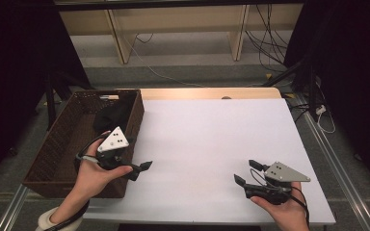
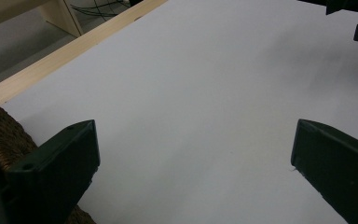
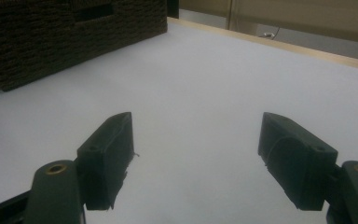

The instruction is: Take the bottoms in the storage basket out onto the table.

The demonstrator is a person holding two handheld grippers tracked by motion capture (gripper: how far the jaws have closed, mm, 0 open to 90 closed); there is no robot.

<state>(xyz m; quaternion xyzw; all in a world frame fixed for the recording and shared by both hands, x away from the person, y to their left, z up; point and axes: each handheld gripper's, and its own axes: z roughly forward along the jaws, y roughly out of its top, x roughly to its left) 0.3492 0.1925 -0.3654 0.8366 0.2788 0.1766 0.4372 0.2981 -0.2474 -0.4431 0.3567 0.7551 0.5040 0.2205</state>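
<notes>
My left gripper [image 1: 142,169] hovers low over the white table top [image 1: 212,130], right beside the near right corner of a brown woven basket [image 1: 137,115]. In the left gripper view its jaws [image 2: 193,140] stand wide apart with only bare table between them. My right gripper [image 1: 245,171] is held near the table's front right, pointing left and away from me. Its jaws [image 3: 196,128] are open too, with nothing between them. A dark cloth [image 1: 111,118] lies inside the basket at its far end.
The basket [image 3: 51,37] hangs partly off the table's left side. A pale wooden strip [image 1: 207,93] borders the far edge. Beyond it are wooden legs and cables on the floor. Dark curtains stand at both sides.
</notes>
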